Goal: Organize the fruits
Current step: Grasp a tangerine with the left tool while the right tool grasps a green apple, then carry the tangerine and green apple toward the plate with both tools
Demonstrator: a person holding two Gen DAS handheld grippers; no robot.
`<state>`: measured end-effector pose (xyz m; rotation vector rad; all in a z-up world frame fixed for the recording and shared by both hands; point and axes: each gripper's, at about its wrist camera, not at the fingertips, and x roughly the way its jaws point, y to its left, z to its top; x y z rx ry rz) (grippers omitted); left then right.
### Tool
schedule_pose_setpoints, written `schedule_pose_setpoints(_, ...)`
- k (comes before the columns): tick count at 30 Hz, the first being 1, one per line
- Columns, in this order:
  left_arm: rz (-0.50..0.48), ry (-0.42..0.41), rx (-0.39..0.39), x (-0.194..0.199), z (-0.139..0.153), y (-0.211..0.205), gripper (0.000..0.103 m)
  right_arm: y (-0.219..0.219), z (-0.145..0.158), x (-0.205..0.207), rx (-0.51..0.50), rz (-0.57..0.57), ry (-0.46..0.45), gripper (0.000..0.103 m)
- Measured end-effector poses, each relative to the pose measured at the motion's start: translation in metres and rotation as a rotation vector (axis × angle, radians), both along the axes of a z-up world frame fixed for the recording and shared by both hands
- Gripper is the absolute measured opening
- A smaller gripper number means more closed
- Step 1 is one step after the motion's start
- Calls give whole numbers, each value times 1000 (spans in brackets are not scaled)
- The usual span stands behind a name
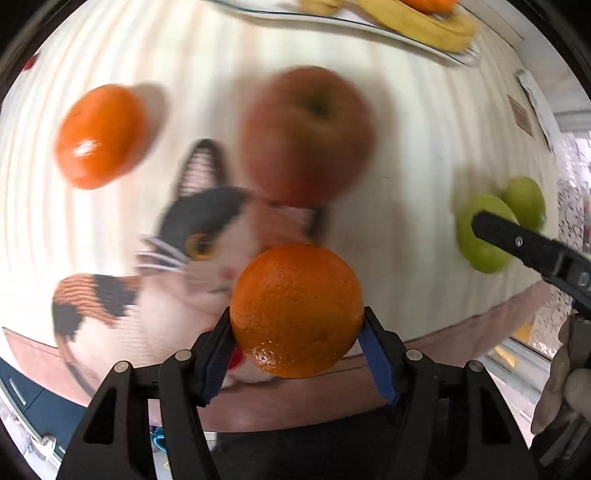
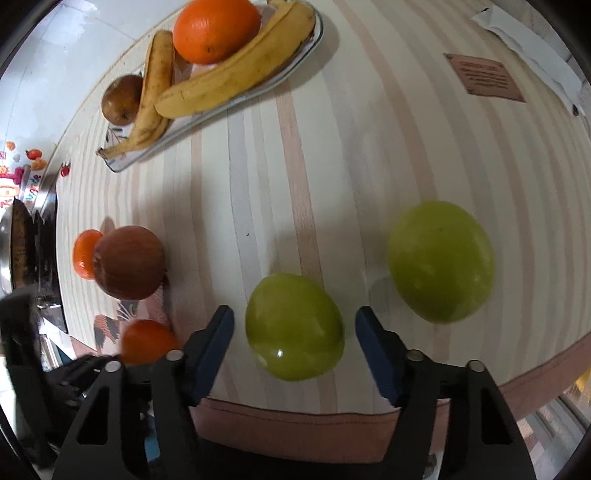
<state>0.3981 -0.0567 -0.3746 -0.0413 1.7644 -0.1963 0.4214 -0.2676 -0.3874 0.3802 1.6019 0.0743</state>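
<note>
Orange | L hand-held gripper clamped | R hand-held gripper straddles green apple, gaps

In my left view the red apple and the mandarin beyond it are smeared with blur. The top edge cuts off the far tray and its bananas. My right jaws hide part of the near green apple. In my right view the mandarin sits half behind the red apple, and the brown label's print is too small to read.
</note>
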Motion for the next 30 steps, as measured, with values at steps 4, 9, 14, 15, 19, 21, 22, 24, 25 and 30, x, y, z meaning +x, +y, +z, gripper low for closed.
schedule_pose_setpoints(4, 47, -1, -8, 2, -2, 17, 62, 6, -6, -1, 3, 22, -32, 58)
schedule_pose_setpoints(9, 64, -9, -8, -1, -1, 20, 64, 18, -9, -10, 9, 80, -9, 58)
schedule_pose_setpoints(14, 81, -3, -10, 2, -4, 37, 64, 23, -10, -14, 8, 79, -5, 58)
schedule_pose_setpoints(15, 82, -3, -9, 2, -5, 33, 64, 24, -11, -14, 9, 75, -5, 58)
schedule_pose_setpoints(19, 82, -10, 0, 1, -5, 33, 64, 23, -11, -14, 9, 78, -6, 58)
schedule_pose_setpoints(21, 89, -12, 0, 2, -4, 34, 64, 23, -10, -15, 7, 81, -8, 58)
schedule_pose_setpoints(22, 93, -11, 0, 1, -3, 34, 64, 24, -10, -14, 7, 82, -8, 58)
schedule_pose_setpoints(24, 101, -10, 1, 1, -6, 34, 64, 20, -10, -13, 9, 83, -8, 58)
schedule_pose_setpoints(25, 102, -7, 2, 1, -7, 34, 64, 20, -10, -13, 9, 84, -7, 58)
schedule_pose_setpoints(30, 113, -15, -1, 3, -9, 34, 64, 18, -10, -14, 10, 92, -8, 58)
